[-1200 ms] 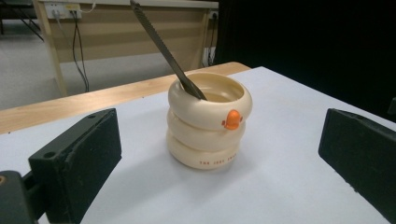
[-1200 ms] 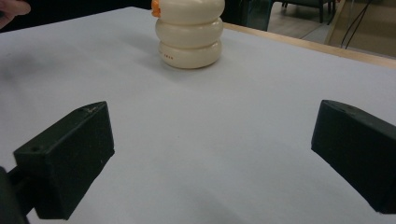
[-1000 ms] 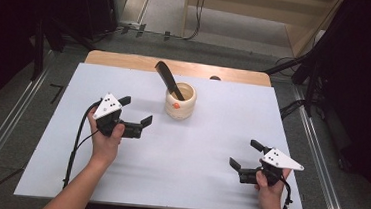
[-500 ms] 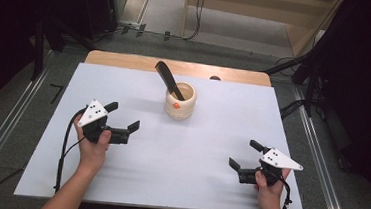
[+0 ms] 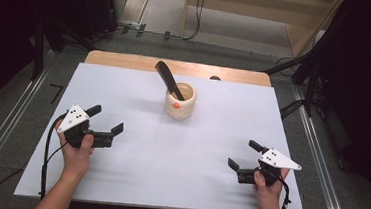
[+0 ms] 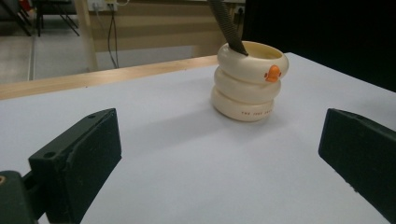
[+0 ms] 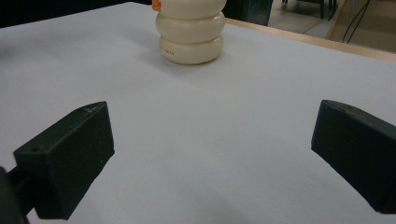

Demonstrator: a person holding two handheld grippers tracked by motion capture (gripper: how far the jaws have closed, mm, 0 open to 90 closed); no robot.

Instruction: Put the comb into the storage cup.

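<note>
With both the left gripper (image 5: 105, 127) and right gripper (image 5: 242, 155) gaping empty near the table's (image 5: 124, 89) front corners, approach the comb (image 5: 168, 78) in the cup (image 5: 180, 100) near the back edge from above, gripping its handle squarely.

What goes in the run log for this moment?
left hand-held gripper: open, empty | right hand-held gripper: open, empty | cup: upright on table, black comb inside, untouched
</note>
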